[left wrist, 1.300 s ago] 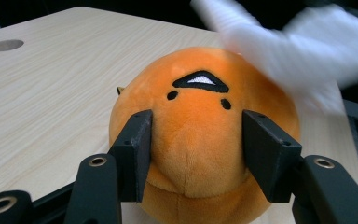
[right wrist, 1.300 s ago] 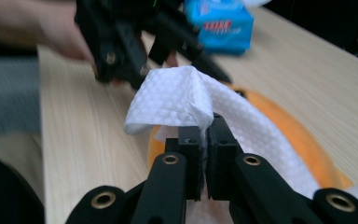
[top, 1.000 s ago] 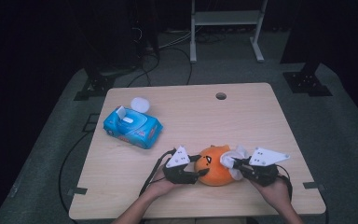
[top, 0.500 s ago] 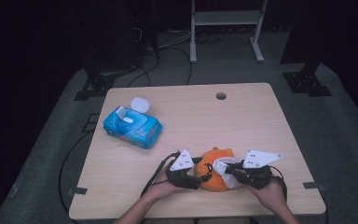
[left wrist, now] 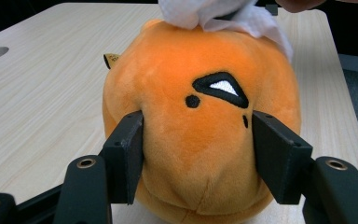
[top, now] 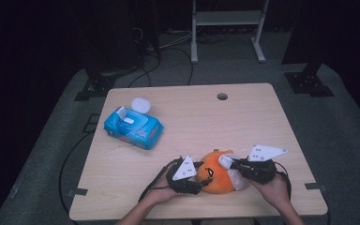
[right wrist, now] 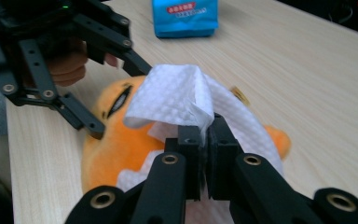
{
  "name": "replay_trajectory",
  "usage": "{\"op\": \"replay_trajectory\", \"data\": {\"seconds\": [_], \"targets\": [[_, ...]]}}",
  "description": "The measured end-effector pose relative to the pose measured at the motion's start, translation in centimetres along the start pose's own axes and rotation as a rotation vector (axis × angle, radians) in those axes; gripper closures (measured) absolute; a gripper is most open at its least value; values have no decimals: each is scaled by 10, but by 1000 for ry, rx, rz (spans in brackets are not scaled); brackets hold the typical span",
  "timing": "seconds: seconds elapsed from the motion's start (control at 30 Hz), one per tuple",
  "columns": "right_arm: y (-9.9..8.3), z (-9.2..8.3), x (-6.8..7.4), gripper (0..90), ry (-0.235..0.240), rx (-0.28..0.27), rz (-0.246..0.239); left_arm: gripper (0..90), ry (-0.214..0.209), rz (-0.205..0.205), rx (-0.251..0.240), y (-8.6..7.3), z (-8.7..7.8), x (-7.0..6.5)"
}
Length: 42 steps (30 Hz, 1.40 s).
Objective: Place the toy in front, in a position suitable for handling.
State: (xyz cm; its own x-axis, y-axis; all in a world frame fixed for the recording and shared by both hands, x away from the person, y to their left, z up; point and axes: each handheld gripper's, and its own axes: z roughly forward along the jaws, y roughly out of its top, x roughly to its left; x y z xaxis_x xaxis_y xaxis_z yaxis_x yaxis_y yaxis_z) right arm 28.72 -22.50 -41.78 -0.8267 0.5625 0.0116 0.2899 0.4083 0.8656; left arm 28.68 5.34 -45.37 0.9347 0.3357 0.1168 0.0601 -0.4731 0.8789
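Orange plush (top: 218, 171) near table's (top: 243, 117) front edge, right of middle. Left gripper (top: 201, 177) jaws pressed into plush sides, just been closing slightly. Right gripper (top: 232, 164) jaws pressed together, pinching white wipe (right wrist: 182, 100) draped over plush top. Blue wipe pack (top: 133, 127) near left edge.
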Motion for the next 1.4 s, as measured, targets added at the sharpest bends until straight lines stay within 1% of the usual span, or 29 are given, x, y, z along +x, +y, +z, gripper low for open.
{"op": "replay_trajectory", "data": {"seconds": [0.03, 0.07, 0.1, 0.17, 0.2, 0.27, 0.33, 0.43, 0.5, 0.57, 0.6, 0.63, 0.67, 0.73, 0.8, 0.83, 0.87, 0.9, 0.97, 1.0, 1.03, 1.07, 1.1, 1.13, 1.23, 1.27, 1.3, 1.33, 1.4], "targets": [[0, 0, 0, 858, 0, 0, 0, 386, 1, 4, 2, 1, 0, -1], [-2, -2, -5, 858, -21, 8, 22, 386, 1, 14, 1, 1, 0, -2], [-7, -7, -14, 860, -46, 5, 84, 387, -1, 24, 0, 1, 1, -4], [-8, -9, -15, 859, -37, -10, 102, 387, 3, 35, -1, 1, 1, -5], [-7, -11, -14, 859, -7, -44, 112, 388, 1, 40, -4, 1, 1, -6], [0, -7, -5, 857, 13, -56, 59, 393, -5, 45, -3, 1, 1, -6], [1, -3, -3, 857, 6, -34, 44, 394, -7, 39, -5, 0, 1, -5], [-4, 1, -12, 860, -11, -3, 77, 396, -9, 31, -8, 0, 1, -4], [-7, -2, -17, 860, -65, 21, 86, 396, -7, 41, -8, 1, 2, -6], [-6, -6, -17, 860, -59, -3, 105, 396, -8, 55, -12, 1, 2, -7], [-1, -7, -10, 859, -21, -52, 88, 396, -7, 65, -12, 2, 2, -8], [-1, -7, -10, 859, -21, -52, 88, 396, -7, 64, -11, 2, 3, -9], [3, -2, -3, 858, -26, -33, 44, 397, -7, 64, -11, 1, 2, -8], [3, 0, -3, 858, -33, -18, 33, 397, -7, 52, -15, 0, 2, -8], [-2, 3, -10, 860, -26, -3, 76, 398, -7, 46, -12, 0, 2, -6], [-6, 0, -19, 860, -55, 21, 108, 397, -9, 44, -12, 0, 2, -6], [-6, 0, -19, 860, -55, 21, 108, 397, -12, 39, -16, -1, 2, -5], [-10, -4, -24, 860, -45, 19, 171, 396, -15, 33, -10, -2, 1, -4], [-10, -6, -22, 859, -42, 12, 171, 396, -14, 29, -9, -2, 1, -3], [-8, -9, -17, 859, -18, -7, 160, 396, -12, 15, -10, -3, 1, -1], [-5, -12, -8, 858, 9, -30, 131, 395, -13, 7, -9, -3, 1, 0], [-2, -13, -1, 858, 10, -34, 104, 395, -12, -2, -13, -4, 1, 1], [2, -11, 12, 858, 30, -29, 50, 393, -7, -8, -15, -3, 2, 1], [2, -9, 13, 857, 27, -22, 40, 392, -4, -14, -15, -3, 2, 1], [-2, -5, 10, 857, -5, 0, 22, 368, -2, -17, -20, -2, 2, -1], [-7, -4, 0, 856, -13, 13, 48, 285, -12, -17, -31, -1, 2, -2], [-7, -4, 0, 856, -13, 13, 48, 250, -12, -17, -31, -1, 2, -2], [-8, -4, -3, 856, -17, 11, 62, 250, -22, -12, -38, 0, 2, -2], [-10, -5, -6, 856, -39, 19, 52, 224, -25, 2, -43, 0, 2, -3]]}}
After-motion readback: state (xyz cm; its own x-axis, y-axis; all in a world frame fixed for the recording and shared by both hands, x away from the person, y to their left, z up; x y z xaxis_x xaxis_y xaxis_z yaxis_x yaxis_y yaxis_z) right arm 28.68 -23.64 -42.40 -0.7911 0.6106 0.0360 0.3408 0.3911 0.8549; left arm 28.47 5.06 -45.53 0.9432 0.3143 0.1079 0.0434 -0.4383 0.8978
